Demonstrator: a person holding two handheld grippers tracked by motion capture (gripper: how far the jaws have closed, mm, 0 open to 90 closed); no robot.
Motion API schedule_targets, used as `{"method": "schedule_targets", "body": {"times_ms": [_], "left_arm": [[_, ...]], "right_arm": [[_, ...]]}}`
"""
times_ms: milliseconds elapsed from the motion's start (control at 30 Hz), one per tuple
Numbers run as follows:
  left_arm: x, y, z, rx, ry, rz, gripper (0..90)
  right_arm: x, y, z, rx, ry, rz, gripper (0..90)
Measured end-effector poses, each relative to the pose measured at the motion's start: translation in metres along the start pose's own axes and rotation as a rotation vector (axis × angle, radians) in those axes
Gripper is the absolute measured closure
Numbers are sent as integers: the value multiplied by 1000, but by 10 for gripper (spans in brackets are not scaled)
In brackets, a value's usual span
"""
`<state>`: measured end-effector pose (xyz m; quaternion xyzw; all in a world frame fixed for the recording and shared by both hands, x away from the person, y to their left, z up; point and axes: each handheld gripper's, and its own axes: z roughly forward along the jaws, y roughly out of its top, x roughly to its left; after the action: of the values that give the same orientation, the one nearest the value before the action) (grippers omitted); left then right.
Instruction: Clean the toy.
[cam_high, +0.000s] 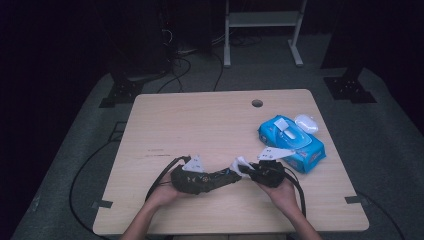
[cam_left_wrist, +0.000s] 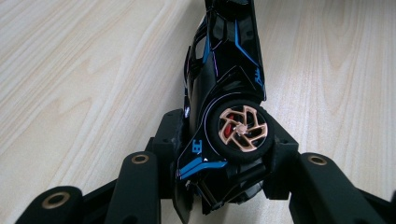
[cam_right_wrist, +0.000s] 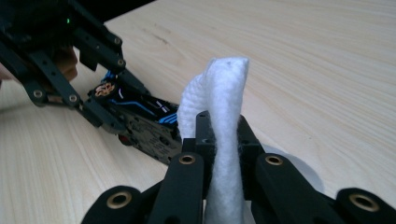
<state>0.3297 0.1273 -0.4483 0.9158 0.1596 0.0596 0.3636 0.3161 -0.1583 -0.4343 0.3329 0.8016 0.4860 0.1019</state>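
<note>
While the wooden table (cam_high: 200, 120) is spreading pale across the high view, a person is working at its near edge with a tool in each hand. Toward the right side, a blue pack of wet wipes (cam_high: 291, 142) is lying flat, with a small white lid-like object (cam_high: 306, 123) sitting just beside its far corner, and a round cable hole (cam_high: 257, 103) is showing near the far edge.

The left gripper (cam_high: 227, 176) is reaching in from the left and is pinching a black toy car (cam_left_wrist: 224, 93) by its rear end, the jaws pressing against its two sides. In the left gripper view the car is sitting tilted onto its side, with one wheel (cam_left_wrist: 239, 131), copper-spoked with a red centre, facing the camera, and blue lines running along the black body. The car is being held just above the table, near the middle of the near edge, its nose pointing toward the other tool.

The right gripper (cam_high: 248, 170) is coming in from the right with its jaws pressed together on a folded white wipe (cam_right_wrist: 219, 121), which is standing up between them and curling over at the top. In the right gripper view the wipe is hanging just beside the front of the car, though contact is hard to judge.
</note>
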Motion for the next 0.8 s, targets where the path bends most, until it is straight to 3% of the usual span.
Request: {"method": "schedule_targets", "body": {"times_ms": [67, 133, 200, 400, 600, 800], "left_arm": [[1, -1, -1, -2, 1, -4, 579], [1, -2, -2, -1, 2, -4, 579], [2, -1, -1, -6, -8, -15, 570], [-2, 11, 1, -19, -9, -11, 485], [-4, 13, 2, 5, 26, 31, 573], [-1, 9, -3, 12, 36, 45, 579]], "right_arm": [[-2, -2, 1, 5, 0, 9, 839], [-7, -4, 1, 24, -32, 7, 839], [-11, -7, -1, 11, -13, 50, 839], [-8, -5, 2, 9, -2, 44, 839], [-9, -5, 1, 6, 2, 45, 838], [-9, -6, 3, 10, 7, 46, 839]]}}
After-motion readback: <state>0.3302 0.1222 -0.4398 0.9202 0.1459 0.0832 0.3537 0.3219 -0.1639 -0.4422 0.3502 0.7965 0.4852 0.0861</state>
